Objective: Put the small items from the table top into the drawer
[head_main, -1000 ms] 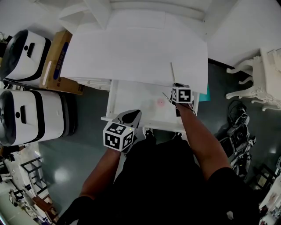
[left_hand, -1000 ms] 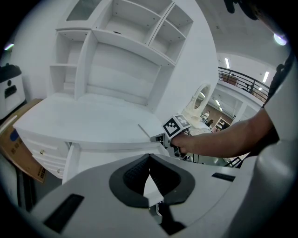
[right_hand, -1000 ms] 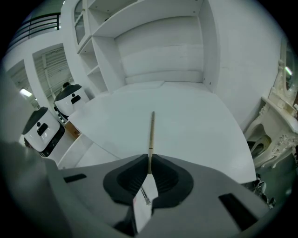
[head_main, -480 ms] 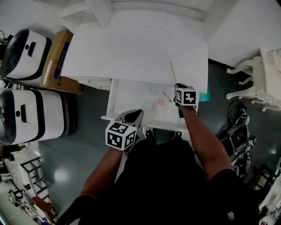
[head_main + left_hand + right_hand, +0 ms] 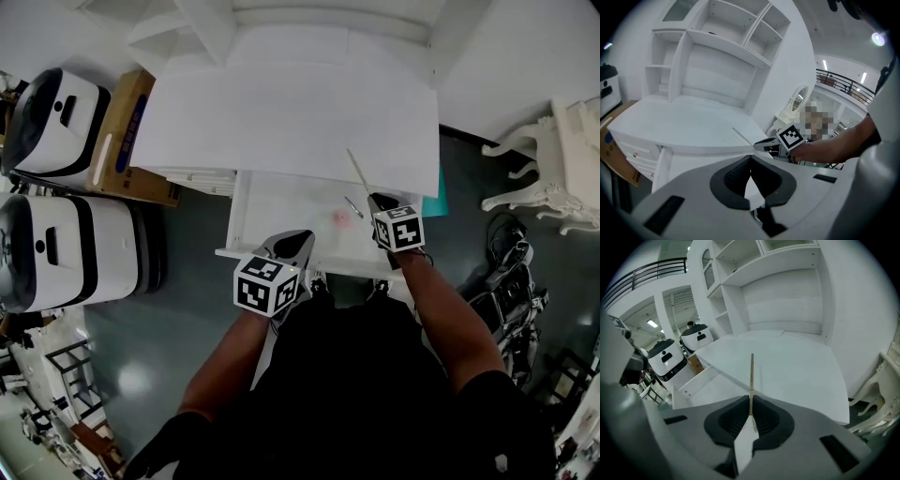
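Observation:
A thin wooden stick (image 5: pixel 358 172) slants over the front edge of the white desk top (image 5: pixel 281 112), and my right gripper (image 5: pixel 378 200) is shut on its near end. In the right gripper view the stick (image 5: pixel 751 380) rises straight out of the closed jaws of my right gripper (image 5: pixel 750 411). Below, the open drawer (image 5: pixel 281 211) holds a small pink item (image 5: pixel 342 217) and a small metal piece (image 5: pixel 353 206). My left gripper (image 5: pixel 298 239) hovers at the drawer's front edge. Its jaws are shut and empty in the left gripper view (image 5: pixel 750 165).
Two white machines (image 5: pixel 56 112) (image 5: pixel 66 248) and a cardboard box (image 5: pixel 122 131) stand left of the desk. White carved furniture (image 5: pixel 562 159) stands at the right. A shelf unit (image 5: pixel 717 56) rises at the desk's back.
My right gripper has drawn back toward me with the stick, whose far tip has swung left. The left gripper has shifted slightly right, toward the drawer.

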### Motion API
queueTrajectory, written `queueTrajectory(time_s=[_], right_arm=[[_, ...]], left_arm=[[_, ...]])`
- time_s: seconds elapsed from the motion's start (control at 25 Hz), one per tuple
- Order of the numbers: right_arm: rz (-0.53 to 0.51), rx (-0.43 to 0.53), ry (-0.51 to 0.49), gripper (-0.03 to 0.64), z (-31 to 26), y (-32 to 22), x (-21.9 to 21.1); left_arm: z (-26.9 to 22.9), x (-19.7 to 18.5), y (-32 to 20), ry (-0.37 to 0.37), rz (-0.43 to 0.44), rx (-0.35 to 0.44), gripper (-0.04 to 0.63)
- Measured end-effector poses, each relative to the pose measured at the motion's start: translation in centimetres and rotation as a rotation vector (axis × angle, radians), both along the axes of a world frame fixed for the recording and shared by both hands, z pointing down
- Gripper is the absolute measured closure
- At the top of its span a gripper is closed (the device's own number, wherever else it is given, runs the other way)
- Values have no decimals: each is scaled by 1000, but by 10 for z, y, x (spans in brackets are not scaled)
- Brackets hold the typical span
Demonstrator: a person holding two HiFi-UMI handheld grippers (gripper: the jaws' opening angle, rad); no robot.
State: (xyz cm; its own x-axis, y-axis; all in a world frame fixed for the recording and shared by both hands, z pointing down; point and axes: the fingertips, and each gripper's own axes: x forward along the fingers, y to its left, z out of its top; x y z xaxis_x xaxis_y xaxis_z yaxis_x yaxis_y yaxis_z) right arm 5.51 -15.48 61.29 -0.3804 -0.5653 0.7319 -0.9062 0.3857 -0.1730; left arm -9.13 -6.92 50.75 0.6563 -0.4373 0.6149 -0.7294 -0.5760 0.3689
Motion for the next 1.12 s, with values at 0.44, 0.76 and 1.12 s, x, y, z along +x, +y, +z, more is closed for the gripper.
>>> queueTrajectory(time_s=[0.44, 0.76, 1.12], right_arm=[[-225, -50, 84, 572, 21, 53, -5], [-294, -130, 198, 572, 62, 71, 11], [-268, -190, 274, 572, 105, 44, 27]], left_arm=[[-1, 17, 9, -1, -2, -4, 592], [2, 16, 18, -14, -24, -14, 592], [9, 12, 23, -37, -54, -46, 591]])
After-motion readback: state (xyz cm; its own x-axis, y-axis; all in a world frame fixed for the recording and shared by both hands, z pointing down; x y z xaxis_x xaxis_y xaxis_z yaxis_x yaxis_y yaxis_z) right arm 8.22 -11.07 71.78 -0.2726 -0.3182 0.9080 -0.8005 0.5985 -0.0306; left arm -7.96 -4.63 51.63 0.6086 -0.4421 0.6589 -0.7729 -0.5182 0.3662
